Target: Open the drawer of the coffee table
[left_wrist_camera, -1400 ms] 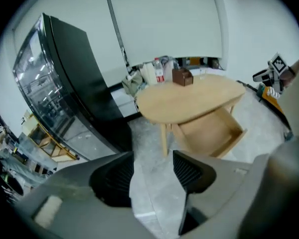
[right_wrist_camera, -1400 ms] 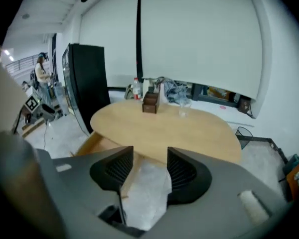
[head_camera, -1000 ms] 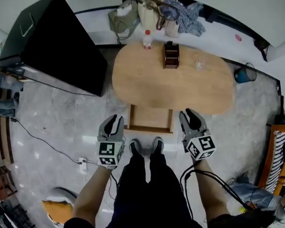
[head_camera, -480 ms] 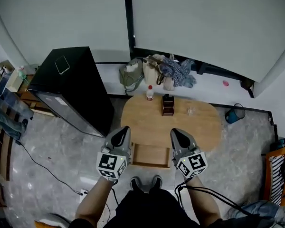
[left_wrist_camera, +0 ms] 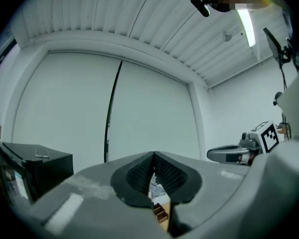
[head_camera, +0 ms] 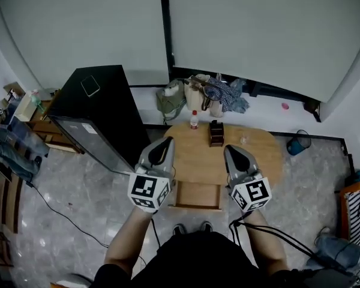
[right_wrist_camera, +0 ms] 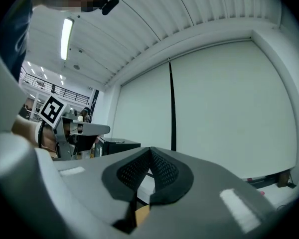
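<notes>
The drawer [head_camera: 195, 195] of the coffee table [head_camera: 267, 155] is seen standing open. It projects from the near long edge of the oval wooden surface toward the person's shoes [head_camera: 179, 228], and its bare light-wood bottom is exposed. In the head view it is framed between the two grippers and is touched by neither. The left gripper [head_camera: 165, 141] is held level over the table's left part, its fingers [left_wrist_camera: 139, 176] clenched tip to tip with nothing caught between them. The right gripper [head_camera: 234, 150] is held likewise beside it, its fingers [right_wrist_camera: 164, 171] also pressed together on nothing. Black-and-white square markers are carried on each gripper's cube, and these are the only print that can be made out. At the far side of the surface a small bottle [head_camera: 194, 120] with a red cap is stood, its label too small to be read. A dark wooden organiser [head_camera: 215, 132] is set just to its right and a small clear item [head_camera: 243, 140] farther right. A black cabinet [head_camera: 96, 116] is placed left of the table, with a flat phone-like object [head_camera: 90, 86] laid on top. Bags and cloth [head_camera: 204, 95] are heaped against the wall behind, and a blue bin [head_camera: 297, 144] is set on the floor at the right.
</notes>
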A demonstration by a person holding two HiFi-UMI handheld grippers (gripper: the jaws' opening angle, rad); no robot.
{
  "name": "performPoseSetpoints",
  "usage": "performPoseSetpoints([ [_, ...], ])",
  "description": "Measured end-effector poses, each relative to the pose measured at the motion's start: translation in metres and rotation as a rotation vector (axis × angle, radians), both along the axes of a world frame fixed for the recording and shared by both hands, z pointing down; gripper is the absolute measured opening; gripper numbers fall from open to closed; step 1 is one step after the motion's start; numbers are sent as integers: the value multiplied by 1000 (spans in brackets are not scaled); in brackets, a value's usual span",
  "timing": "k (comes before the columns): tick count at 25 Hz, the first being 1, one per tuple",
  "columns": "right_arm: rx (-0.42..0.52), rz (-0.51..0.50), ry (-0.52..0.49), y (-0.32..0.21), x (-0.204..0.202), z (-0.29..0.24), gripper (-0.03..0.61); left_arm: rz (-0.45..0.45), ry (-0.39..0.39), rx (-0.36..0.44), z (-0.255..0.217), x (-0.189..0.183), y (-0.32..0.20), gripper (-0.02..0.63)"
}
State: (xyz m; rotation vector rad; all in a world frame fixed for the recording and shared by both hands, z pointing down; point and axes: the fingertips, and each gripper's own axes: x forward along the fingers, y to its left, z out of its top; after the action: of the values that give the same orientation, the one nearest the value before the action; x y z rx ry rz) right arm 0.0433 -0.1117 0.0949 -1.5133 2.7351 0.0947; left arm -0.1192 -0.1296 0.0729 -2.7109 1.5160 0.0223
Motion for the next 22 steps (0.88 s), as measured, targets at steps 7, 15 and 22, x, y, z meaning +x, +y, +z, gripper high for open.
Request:
performPoseSetpoints([
  [7,81,44,-10,9,-3,-33,2,45,22,40,-33,3,9,3],
  [15,86,94,-7,6,7,-34,2,95,9,56,-35,15,6,3],
  [22,63,117,11,6,7,-20,2,82,22,13,-12,6,3,3],
])
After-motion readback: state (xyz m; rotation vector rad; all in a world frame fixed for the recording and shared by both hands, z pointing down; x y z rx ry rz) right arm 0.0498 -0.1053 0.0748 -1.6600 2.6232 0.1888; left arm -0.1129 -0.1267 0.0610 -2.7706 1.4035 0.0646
